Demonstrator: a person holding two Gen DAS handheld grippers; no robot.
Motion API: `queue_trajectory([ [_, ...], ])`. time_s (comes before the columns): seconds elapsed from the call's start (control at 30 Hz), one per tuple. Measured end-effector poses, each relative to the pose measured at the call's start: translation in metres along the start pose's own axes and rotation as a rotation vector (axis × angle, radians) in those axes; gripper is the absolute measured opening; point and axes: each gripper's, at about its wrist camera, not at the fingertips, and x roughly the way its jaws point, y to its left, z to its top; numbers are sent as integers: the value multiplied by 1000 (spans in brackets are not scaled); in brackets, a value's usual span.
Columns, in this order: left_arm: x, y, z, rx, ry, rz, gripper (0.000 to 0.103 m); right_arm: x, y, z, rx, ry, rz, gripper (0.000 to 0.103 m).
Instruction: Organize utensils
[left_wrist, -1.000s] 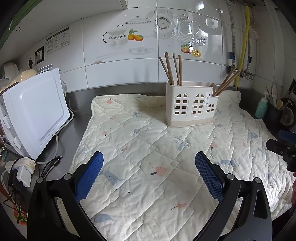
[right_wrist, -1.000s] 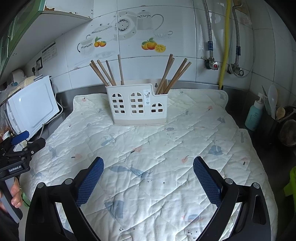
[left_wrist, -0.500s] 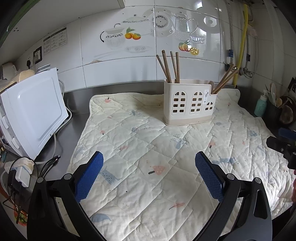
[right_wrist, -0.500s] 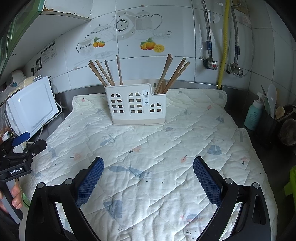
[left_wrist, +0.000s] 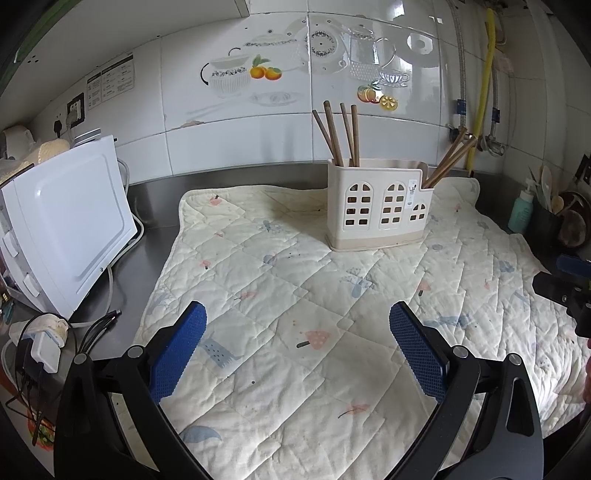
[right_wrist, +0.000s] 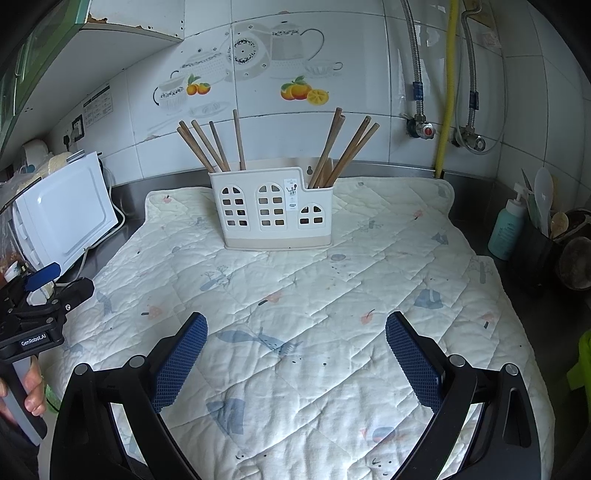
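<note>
A home kitchen is indicated by the tiled wall (right_wrist: 332, 55) (teapot and fruit decals), steel counter (left_wrist: 155, 258), and microwave (left_wrist: 66, 221).

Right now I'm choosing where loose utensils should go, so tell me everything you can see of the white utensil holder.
The utensil holder is a cream, plastic-looking caddy with arched window cut-outs, a beige base band and a small label. It stands upright on the quilted mat near the tiled wall. Its right section is lower. Wooden chopsticks lean in the left end, more chopsticks in the right. Neither gripper touches it.
</note>
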Motion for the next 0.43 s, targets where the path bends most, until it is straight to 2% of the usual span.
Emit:
queue_trajectory([
  [0.43,2,1,-1,5,16,0,98,-1,-2,0,-3,0,1,94],
])
